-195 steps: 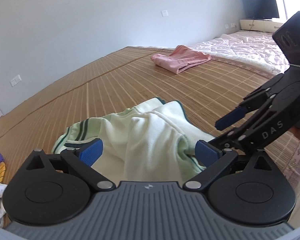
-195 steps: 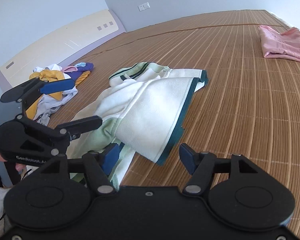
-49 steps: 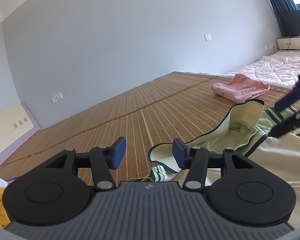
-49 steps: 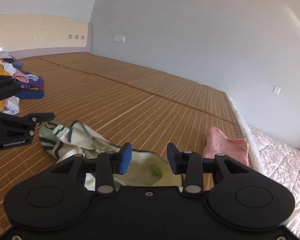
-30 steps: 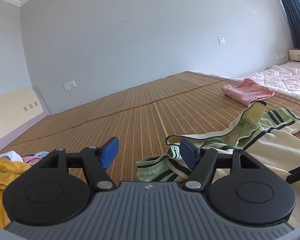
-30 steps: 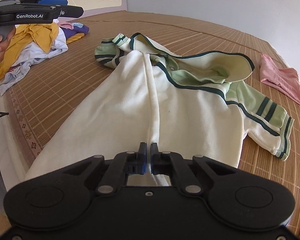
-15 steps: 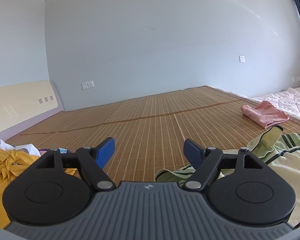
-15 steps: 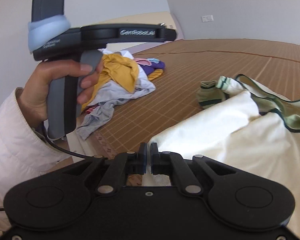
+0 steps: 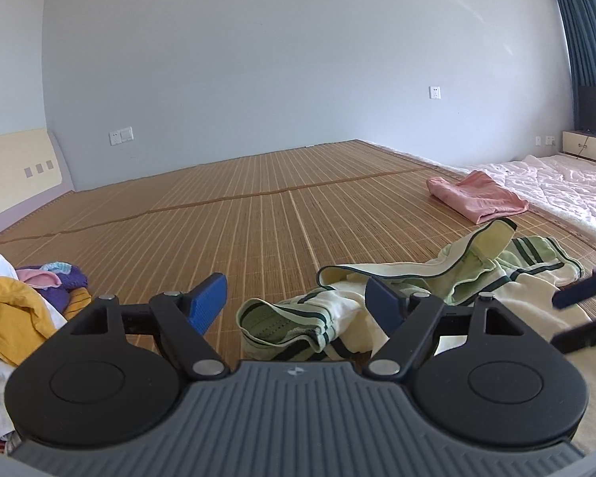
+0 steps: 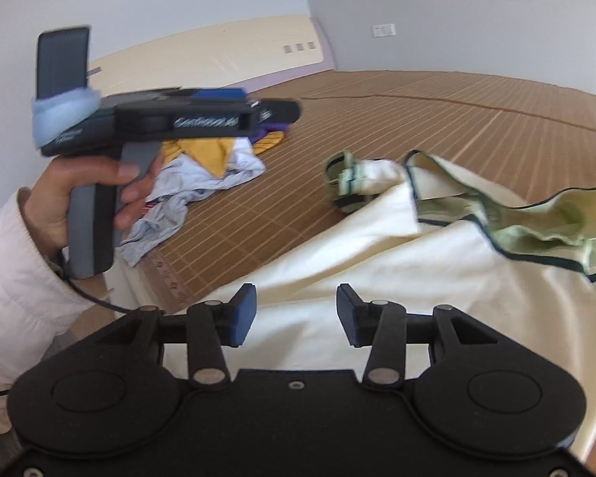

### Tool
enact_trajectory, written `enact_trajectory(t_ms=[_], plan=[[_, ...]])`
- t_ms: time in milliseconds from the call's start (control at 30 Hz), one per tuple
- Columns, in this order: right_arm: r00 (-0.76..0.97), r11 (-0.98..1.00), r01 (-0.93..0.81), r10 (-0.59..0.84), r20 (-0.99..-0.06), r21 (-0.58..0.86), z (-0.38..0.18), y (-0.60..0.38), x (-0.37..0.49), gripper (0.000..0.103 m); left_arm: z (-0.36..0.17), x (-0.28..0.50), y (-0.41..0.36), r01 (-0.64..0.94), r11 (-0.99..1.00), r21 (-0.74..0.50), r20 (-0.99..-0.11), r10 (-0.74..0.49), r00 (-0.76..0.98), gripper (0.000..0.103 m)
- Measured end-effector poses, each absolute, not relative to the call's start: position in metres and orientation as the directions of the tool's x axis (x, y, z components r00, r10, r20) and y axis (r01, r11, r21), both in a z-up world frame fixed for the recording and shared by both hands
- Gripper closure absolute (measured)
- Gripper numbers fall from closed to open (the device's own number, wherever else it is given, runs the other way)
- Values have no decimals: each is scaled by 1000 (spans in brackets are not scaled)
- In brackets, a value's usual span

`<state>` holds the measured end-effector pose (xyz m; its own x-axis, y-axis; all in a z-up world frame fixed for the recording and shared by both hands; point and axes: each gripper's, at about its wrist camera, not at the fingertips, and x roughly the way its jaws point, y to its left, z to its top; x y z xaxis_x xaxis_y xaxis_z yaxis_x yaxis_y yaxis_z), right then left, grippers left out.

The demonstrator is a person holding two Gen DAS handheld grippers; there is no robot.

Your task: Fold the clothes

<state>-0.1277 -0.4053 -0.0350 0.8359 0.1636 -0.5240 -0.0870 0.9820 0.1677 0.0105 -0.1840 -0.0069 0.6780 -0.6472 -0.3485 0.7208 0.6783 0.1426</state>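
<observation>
A cream and pale-green jacket with dark green stripes (image 10: 437,246) lies spread on the bamboo mat. Its striped cuff (image 9: 282,326) lies just ahead of my left gripper (image 9: 296,306), which is open and empty above the mat. My right gripper (image 10: 296,314) is open over the jacket's cream hem and holds nothing. The right gripper also shows at the right edge of the left wrist view (image 9: 584,310). The left gripper, held in a hand, shows in the right wrist view (image 10: 186,119).
A heap of mixed clothes, yellow, white and purple (image 9: 16,310), lies at the left, also in the right wrist view (image 10: 202,167). A folded pink garment (image 9: 476,194) lies far right beside a white quilt (image 9: 568,187). A bare bamboo mat (image 9: 238,218) stretches ahead.
My right gripper was shut on the jacket's hem half a second ago and has opened, letting it go. The left gripper has stayed open and dipped towards the striped cuff.
</observation>
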Motion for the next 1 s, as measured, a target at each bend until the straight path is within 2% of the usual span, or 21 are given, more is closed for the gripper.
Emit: enact_trajectory(t_ms=[167,233,300,400,467,533,700,767,867,900,1000], plan=[[790,954,283,-174,-588,98,-35,-518,-141,32,-26,31,-200,735,677,29,-449,-648,615,22],[744,895,433,-291,-601,103,-45,-564,-149,32,-34,46,-202,724,686,-65,-494,-653,574,22],[730,867,490,-354,-584,87,-57,-590,-159,32,-40,60,-200,703,689,-176,-514,-674,531,22],[718,854,512,-371,-589,86,-74,-614,-157,32,-61,88,-210,649,659,-379,-531,-730,431,22],[725,850,506,-327,-606,147,-85,-625,-156,32,-73,100,-212,607,643,-467,-520,-755,400,22],[731,845,492,-269,-627,211,-92,-631,-155,32,-82,109,-219,581,642,-500,-511,-761,399,22],[769,830,471,-221,-599,298,-92,-634,-153,25,-100,130,-236,512,653,-558,-527,-755,390,22],[778,818,477,-223,-588,321,-93,-636,-152,25,-108,146,-240,466,635,-617,-527,-772,355,22],[770,805,507,-262,-582,308,-94,-642,-149,26,-115,158,-244,463,624,-629,-522,-781,344,24],[769,805,510,-270,-580,302,-94,-644,-147,26,-116,160,-243,467,629,-621,-519,-777,356,26],[761,810,516,-285,-583,278,-95,-645,-137,34,-111,163,-249,495,680,-541,-536,-732,420,61]])
